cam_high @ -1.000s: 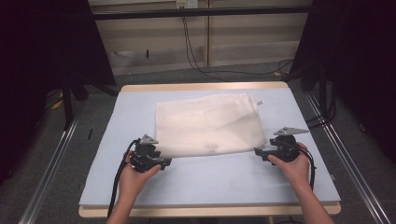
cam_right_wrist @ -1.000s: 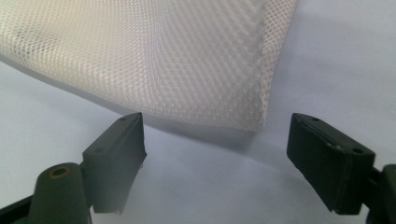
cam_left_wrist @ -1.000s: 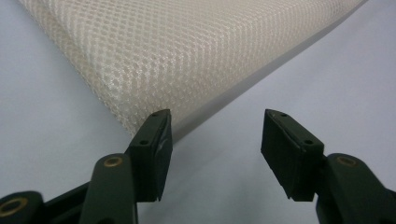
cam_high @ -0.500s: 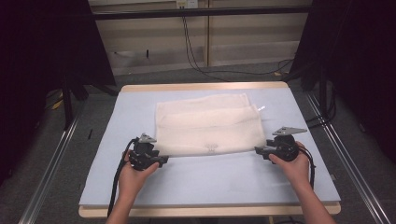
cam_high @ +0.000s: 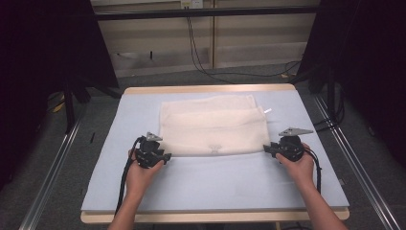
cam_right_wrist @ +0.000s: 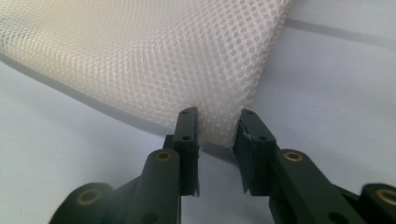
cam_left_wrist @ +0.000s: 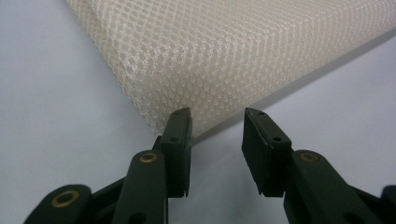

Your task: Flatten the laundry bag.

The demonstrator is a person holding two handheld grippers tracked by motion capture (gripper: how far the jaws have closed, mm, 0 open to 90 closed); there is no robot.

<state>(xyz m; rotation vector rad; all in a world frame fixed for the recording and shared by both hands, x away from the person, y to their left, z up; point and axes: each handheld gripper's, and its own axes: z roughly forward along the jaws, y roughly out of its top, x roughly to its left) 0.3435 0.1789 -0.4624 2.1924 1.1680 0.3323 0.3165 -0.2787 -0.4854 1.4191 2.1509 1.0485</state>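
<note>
Both jaws parted at mesh cloth (cam_high: pixel 213 127) corners, gripping nothing.

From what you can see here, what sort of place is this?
Probably a lab or recording workroom, not a home. A padded table stands between dark curtains, cables hang down the back wall, and a mesh cloth is laid out on top.

Pale blue-topped table (cam_high: pixel 215 184) under a folded cream mesh cloth (cam_high: pixel 210 125)
</note>
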